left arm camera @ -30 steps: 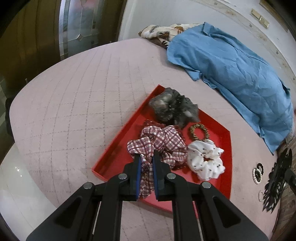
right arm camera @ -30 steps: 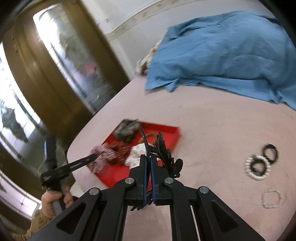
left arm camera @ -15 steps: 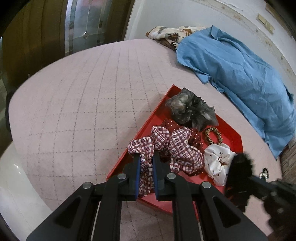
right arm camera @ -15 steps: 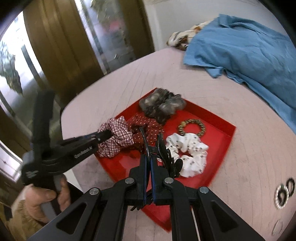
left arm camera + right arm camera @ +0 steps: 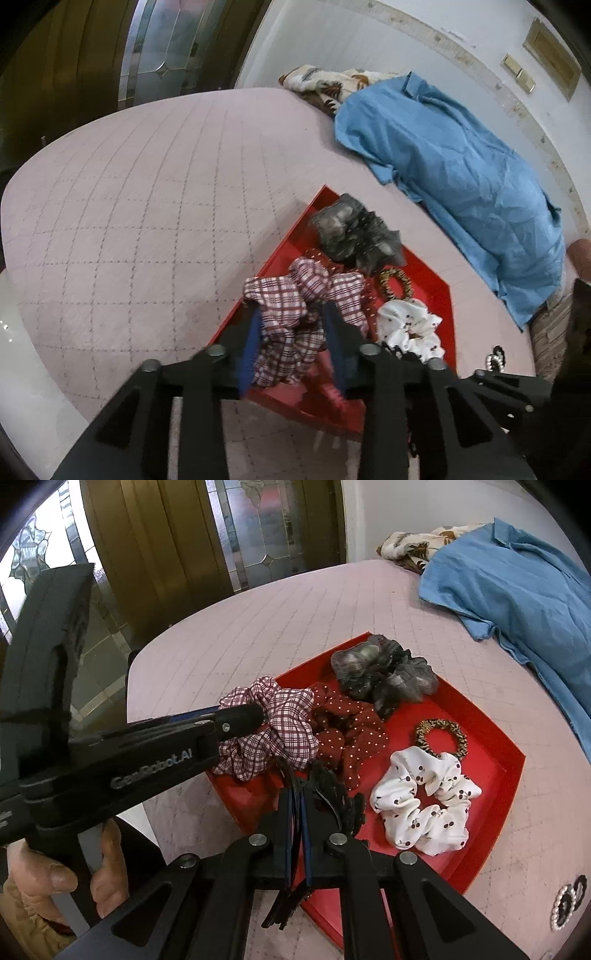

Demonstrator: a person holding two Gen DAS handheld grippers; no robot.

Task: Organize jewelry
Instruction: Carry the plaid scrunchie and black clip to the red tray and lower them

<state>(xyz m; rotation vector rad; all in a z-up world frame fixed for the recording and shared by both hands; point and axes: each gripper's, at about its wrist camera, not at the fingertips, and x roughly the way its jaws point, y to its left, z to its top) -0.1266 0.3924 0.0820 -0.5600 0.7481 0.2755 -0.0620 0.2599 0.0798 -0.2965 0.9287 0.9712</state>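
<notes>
A red tray [image 5: 480, 738] on the pink quilt holds a grey scrunchie [image 5: 384, 672], a dark red dotted one [image 5: 347, 731], a leopard hair tie [image 5: 441, 734] and a white cherry-print scrunchie [image 5: 424, 808]. The plaid scrunchie [image 5: 291, 321] rests at the tray's left edge, between the parting fingers of my left gripper [image 5: 293, 328]. Its jaws are opening and the pads stand clear of the fabric. My right gripper [image 5: 295, 801] hovers over the tray's near edge, shut on a black lacy hair ornament [image 5: 332, 794].
A blue shirt [image 5: 461, 177] and a patterned cloth [image 5: 325, 83] lie at the far side of the quilt. Beaded bracelets [image 5: 569, 901] sit on the quilt right of the tray. A hand [image 5: 40, 878] holds the left gripper's handle. Glass doors stand behind.
The left jaws, pinched on the plaid scrunchie before, have spread apart around it. The right gripper has swung from beside the bracelets to above the tray, still holding the black ornament.
</notes>
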